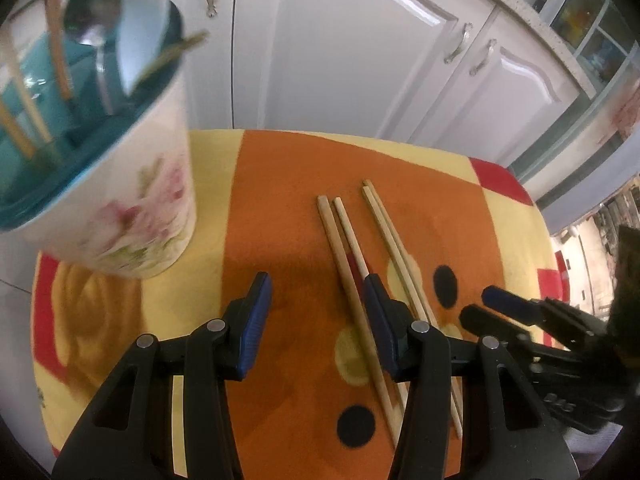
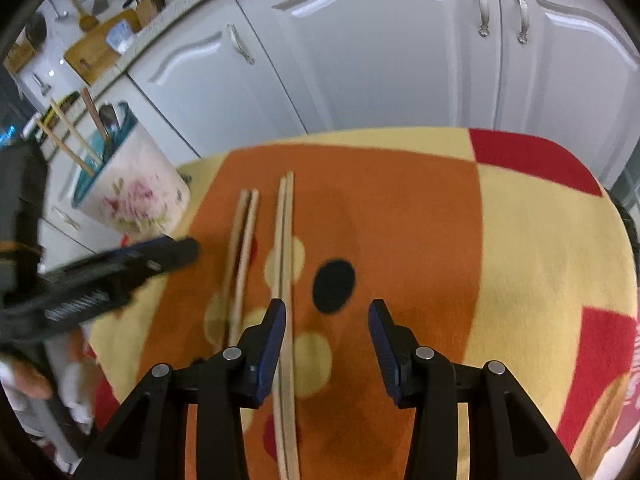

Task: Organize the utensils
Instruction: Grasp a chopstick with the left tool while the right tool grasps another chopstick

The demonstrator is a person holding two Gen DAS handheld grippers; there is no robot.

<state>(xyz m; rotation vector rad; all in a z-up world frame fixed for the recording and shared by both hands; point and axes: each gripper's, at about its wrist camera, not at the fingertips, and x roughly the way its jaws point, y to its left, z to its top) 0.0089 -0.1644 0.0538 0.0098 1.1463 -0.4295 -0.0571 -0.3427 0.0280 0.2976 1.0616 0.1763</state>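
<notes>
Wooden chopsticks lie in two pairs on the bench (image 1: 500,184), which is covered by an orange, yellow and red cloth with black and pale dots: the left pair of chopsticks (image 1: 344,256) and the right pair of chopsticks (image 1: 394,240) run side by side from the middle of the bench toward its near edge. Near the far left corner stands a floral utensil holder (image 1: 132,200) with a teal inside, holding a metal spoon (image 1: 91,8), a white spoon (image 1: 142,28) and more chopsticks. The left gripper (image 1: 318,304) hangs over the left pair with its fingers partly open and nothing gripped; one stick passes between them, untouched. The right gripper (image 2: 328,332) hovers near the front edge, fingers likewise partly open and empty, the right pair running just inside its left finger (image 2: 272,344). White cabinet doors (image 2: 380,60) rise behind the bench.
</notes>
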